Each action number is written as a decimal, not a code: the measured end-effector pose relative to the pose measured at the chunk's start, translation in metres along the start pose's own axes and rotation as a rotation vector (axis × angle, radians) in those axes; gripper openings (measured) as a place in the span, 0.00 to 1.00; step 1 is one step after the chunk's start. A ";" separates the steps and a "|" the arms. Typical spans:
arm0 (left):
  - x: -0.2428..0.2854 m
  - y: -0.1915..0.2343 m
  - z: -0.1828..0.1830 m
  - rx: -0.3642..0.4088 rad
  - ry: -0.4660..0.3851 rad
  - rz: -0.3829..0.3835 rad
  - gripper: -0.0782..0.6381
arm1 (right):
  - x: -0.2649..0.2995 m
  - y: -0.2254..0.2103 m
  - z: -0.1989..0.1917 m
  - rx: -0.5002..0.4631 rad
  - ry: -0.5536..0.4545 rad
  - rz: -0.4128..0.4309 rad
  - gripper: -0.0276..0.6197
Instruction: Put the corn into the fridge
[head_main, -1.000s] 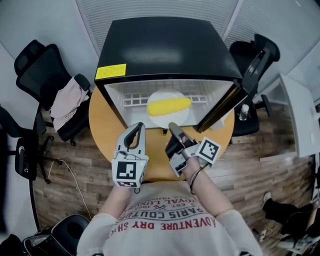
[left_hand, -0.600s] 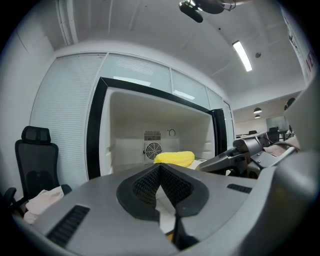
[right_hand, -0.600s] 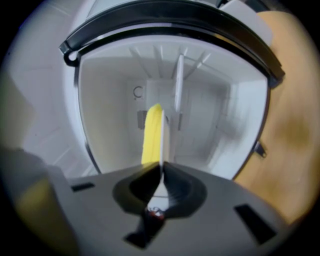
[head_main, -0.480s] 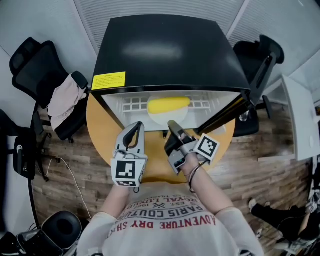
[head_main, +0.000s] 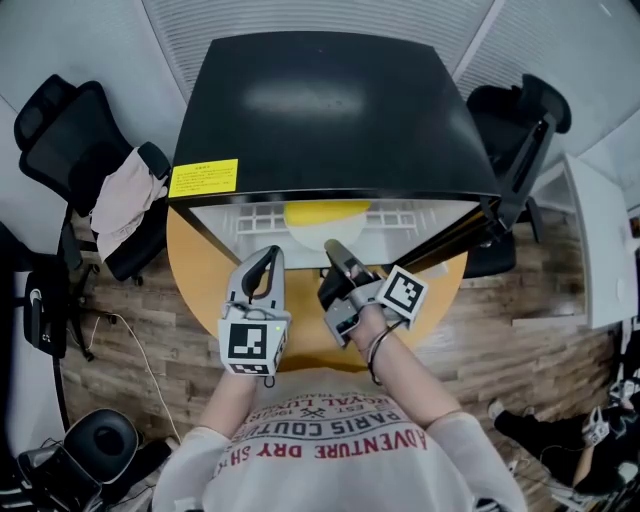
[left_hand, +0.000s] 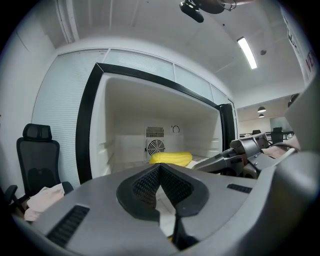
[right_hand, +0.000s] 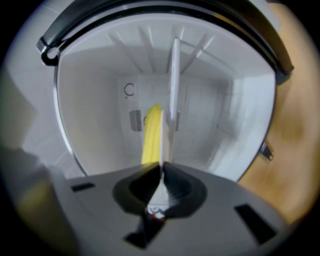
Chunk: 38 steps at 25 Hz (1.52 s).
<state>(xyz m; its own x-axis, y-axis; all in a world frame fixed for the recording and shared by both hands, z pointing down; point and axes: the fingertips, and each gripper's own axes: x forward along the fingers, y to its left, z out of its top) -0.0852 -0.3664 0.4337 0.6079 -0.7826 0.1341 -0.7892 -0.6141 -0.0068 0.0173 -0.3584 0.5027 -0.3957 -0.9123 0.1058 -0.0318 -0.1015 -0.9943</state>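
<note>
A yellow corn cob lies on a white plate inside the open black fridge; the fridge's top hides most of both in the head view. My right gripper is turned on its side at the fridge's mouth, shut on the plate's near rim. My left gripper hovers just left of it, in front of the opening, shut and holding nothing. It also sees the right gripper reaching in from the right.
The fridge stands on a round wooden table, its door swung open to the right. A black chair with clothes stands at the left, another chair at the right, beside a white desk.
The head view has shifted, so the fridge's top now covers more of the corn and plate. Both grippers sit slightly further left and stay shut.
</note>
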 end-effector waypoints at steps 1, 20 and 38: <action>0.001 0.001 0.000 -0.002 0.001 0.002 0.14 | 0.003 0.000 0.001 0.000 -0.002 0.001 0.10; 0.015 0.005 -0.019 -0.093 0.042 -0.020 0.14 | 0.025 -0.001 0.009 0.010 -0.013 0.014 0.12; 0.003 -0.005 -0.015 -0.048 0.036 -0.020 0.14 | 0.004 0.012 -0.013 0.007 0.074 0.081 0.18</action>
<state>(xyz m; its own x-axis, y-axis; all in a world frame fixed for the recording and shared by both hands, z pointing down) -0.0810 -0.3645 0.4493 0.6209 -0.7653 0.1697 -0.7805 -0.6236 0.0433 0.0035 -0.3579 0.4911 -0.4634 -0.8858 0.0240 0.0090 -0.0318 -0.9995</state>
